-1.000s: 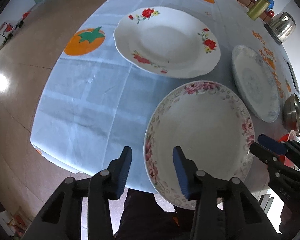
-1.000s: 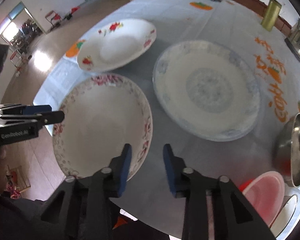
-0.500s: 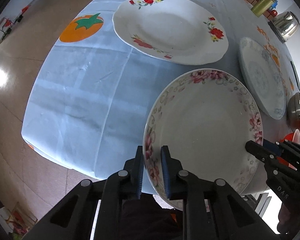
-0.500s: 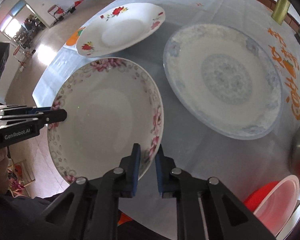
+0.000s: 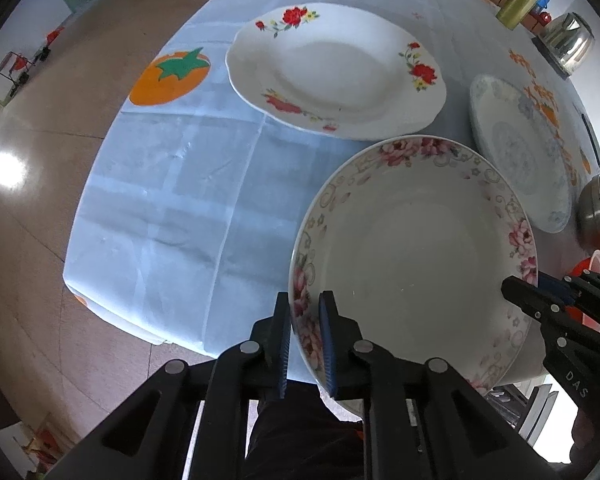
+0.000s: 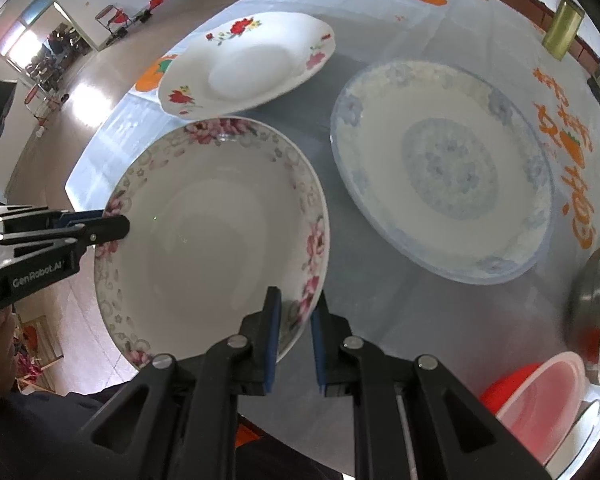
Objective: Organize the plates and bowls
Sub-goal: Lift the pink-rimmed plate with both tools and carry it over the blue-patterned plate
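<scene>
Blue cloth with orange fruit pictures covers the big round table (image 5: 172,184). Three plates are out over it. On the far right lies the blue-patterned plate (image 6: 440,176), the biggest one. On the far left sits the red-flower plate (image 5: 336,72), white with a wavy edge. Nearest is the pink-flower plate (image 5: 416,256), held up at the table's near edge with one gripper on each side. The left gripper (image 5: 305,316) pinches its left rim, and its blue pads are closing on that rim. The right gripper (image 6: 296,312) pinches the right rim, pads pressed tight. Past it on the near right are a shiny metal bowl (image 6: 596,300) and a smaller pink bowl (image 6: 548,392).
</scene>
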`<action>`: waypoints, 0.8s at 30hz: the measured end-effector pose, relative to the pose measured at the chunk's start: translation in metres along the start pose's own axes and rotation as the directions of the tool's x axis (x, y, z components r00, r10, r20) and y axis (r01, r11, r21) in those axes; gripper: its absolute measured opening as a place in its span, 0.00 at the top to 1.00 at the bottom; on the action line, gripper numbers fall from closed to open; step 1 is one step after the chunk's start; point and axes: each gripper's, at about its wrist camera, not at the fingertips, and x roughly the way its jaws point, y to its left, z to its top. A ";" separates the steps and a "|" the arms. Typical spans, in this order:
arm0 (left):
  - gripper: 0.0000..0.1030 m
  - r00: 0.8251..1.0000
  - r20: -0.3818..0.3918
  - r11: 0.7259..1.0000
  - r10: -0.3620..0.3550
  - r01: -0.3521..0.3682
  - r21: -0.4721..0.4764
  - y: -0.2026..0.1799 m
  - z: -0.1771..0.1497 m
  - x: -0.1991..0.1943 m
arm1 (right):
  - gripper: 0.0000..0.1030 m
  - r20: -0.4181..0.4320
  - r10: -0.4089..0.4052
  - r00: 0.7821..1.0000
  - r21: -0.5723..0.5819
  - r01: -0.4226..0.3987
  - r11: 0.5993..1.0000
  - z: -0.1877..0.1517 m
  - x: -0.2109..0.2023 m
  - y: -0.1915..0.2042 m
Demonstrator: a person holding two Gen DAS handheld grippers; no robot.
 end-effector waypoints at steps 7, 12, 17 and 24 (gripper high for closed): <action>0.85 0.999 0.051 1.000 0.005 -0.006 0.017 -0.001 0.005 -0.016 | 0.86 0.038 -0.017 0.999 -0.008 0.017 1.000 0.005 -0.018 0.002; 0.85 0.997 0.072 0.999 0.005 -0.008 0.034 -0.007 0.011 -0.023 | 0.86 0.066 -0.029 0.997 -0.003 0.029 1.000 0.007 -0.030 -0.003; 0.85 0.997 0.082 0.999 0.004 -0.008 0.052 -0.016 0.016 -0.028 | 0.86 0.084 -0.040 0.996 0.008 0.039 0.999 0.008 -0.037 -0.008; 0.85 0.995 0.098 0.997 -0.001 -0.006 0.073 -0.029 0.025 -0.033 | 0.86 0.106 -0.053 0.993 0.021 0.051 0.998 0.006 -0.048 -0.021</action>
